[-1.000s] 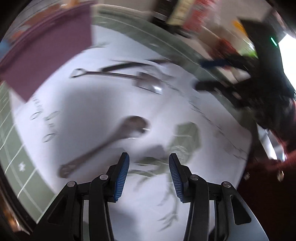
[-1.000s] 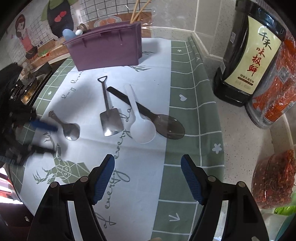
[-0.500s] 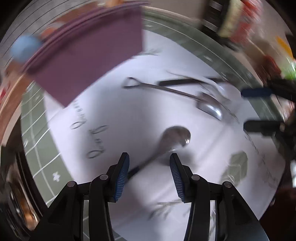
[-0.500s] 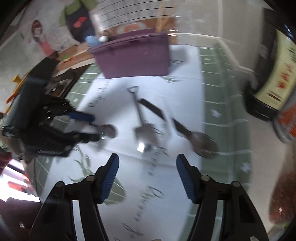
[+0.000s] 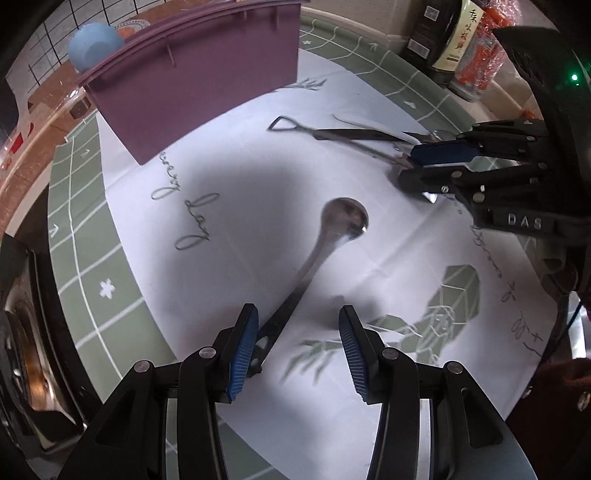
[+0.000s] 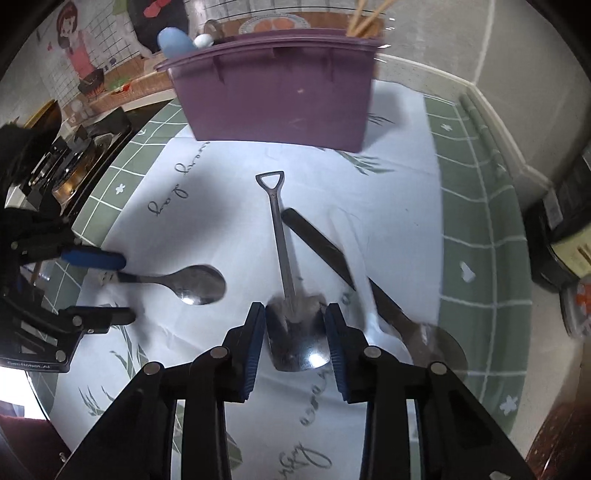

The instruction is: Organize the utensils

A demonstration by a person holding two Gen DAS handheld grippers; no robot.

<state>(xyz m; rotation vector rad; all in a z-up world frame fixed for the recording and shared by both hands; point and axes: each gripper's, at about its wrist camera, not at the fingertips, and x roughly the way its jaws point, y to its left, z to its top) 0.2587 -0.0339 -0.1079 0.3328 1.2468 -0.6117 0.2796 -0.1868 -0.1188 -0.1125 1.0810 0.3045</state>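
Note:
A round steel spoon (image 5: pixel 341 225) lies on the white cloth. Its handle end lies between the open fingers of my left gripper (image 5: pixel 293 345), close to the left pad. It also shows in the right wrist view (image 6: pixel 192 282). A shovel-shaped steel spoon (image 6: pixel 291 325) lies with its bowl between the pads of my right gripper (image 6: pixel 295 345), which has narrowed around the bowl. A dark spoon (image 6: pixel 373 291) and a white spoon (image 6: pixel 380 332) lie to its right. The purple utensil box (image 6: pixel 280 92) stands at the back.
A dark sauce bottle (image 5: pixel 443 33) and a red-filled jar (image 5: pixel 487 48) stand at the back right. A stove (image 6: pixel 70 158) lies off the cloth's left edge. The green-checked border (image 6: pixel 480 258) rings the white cloth.
Both grippers moved in and down. The left now straddles the round spoon's handle. The right narrowed its jaws around the shovel spoon's bowl.

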